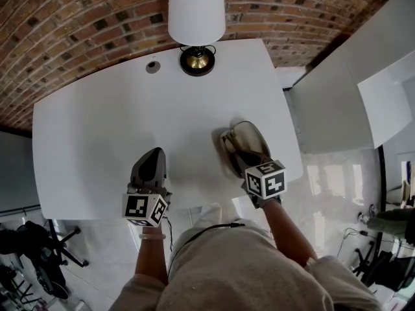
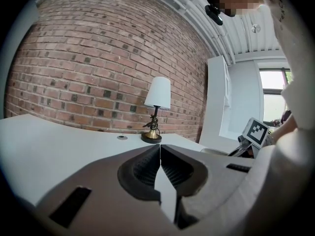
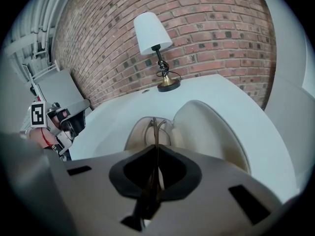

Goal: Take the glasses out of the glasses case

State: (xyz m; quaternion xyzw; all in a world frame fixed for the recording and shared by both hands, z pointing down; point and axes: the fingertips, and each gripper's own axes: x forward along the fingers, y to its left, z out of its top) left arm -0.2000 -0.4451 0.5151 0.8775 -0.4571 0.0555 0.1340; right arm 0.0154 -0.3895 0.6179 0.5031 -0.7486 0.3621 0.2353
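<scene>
The right gripper (image 3: 157, 149) tilts down over the open beige oval glasses case (image 3: 209, 132), which lies near the right front edge of the white rounded table (image 1: 97, 135), and its jaws are pressed together on the thin dark-framed glasses (image 3: 156, 128) that rest in the case's lower half, beside the raised lid. The left gripper (image 2: 160, 149) hovers nearly level over the table's front edge, well apart from the case, its jaws pressed together with nothing between them. At the table's far edge, by the red brick wall (image 2: 98, 58), stands a table lamp (image 1: 196, 18) with a white shade and a brass base.
</scene>
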